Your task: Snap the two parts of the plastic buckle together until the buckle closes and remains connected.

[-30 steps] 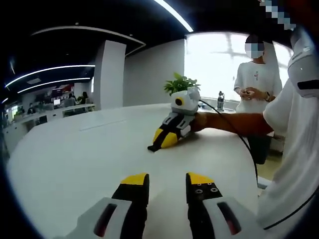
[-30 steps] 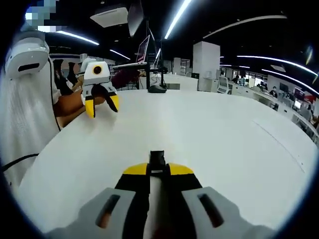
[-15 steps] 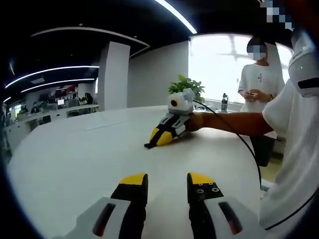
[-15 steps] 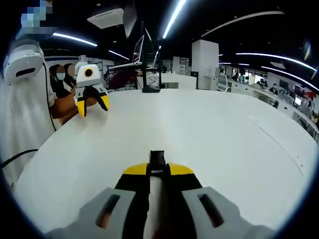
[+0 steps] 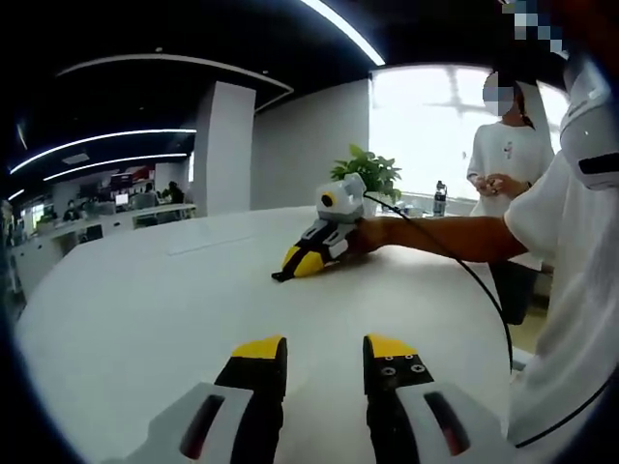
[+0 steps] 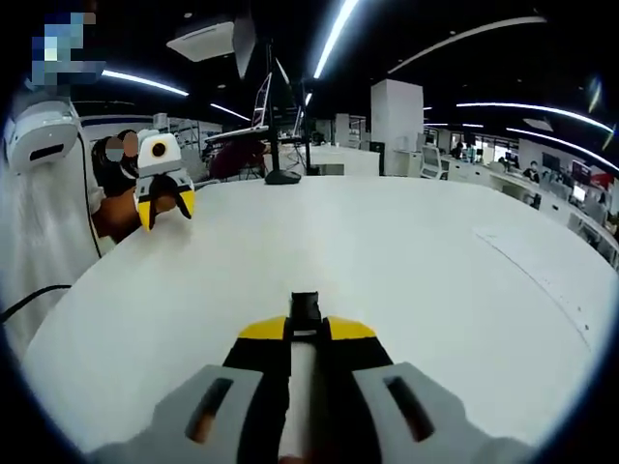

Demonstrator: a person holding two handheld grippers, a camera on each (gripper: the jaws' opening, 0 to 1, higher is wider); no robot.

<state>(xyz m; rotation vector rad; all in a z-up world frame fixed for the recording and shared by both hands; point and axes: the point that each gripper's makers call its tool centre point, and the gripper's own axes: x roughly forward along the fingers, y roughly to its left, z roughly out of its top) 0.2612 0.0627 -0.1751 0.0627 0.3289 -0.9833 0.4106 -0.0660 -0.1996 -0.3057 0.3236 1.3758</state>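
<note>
White table [image 6: 455, 280] runs wide and bare under strip lights in an open office. Right gripper [image 6: 307, 327] has its yellow-tipped jaws pressed close on a small black buckle part [image 6: 305, 307] that pokes out past the tips, low over the table. Left gripper [image 5: 324, 350] holds its jaws a narrow gap apart with nothing between them; in the right gripper view it hangs far off to the left, over the table's edge. A person in white stands by the window beside a plant [image 5: 369, 172]
</note>
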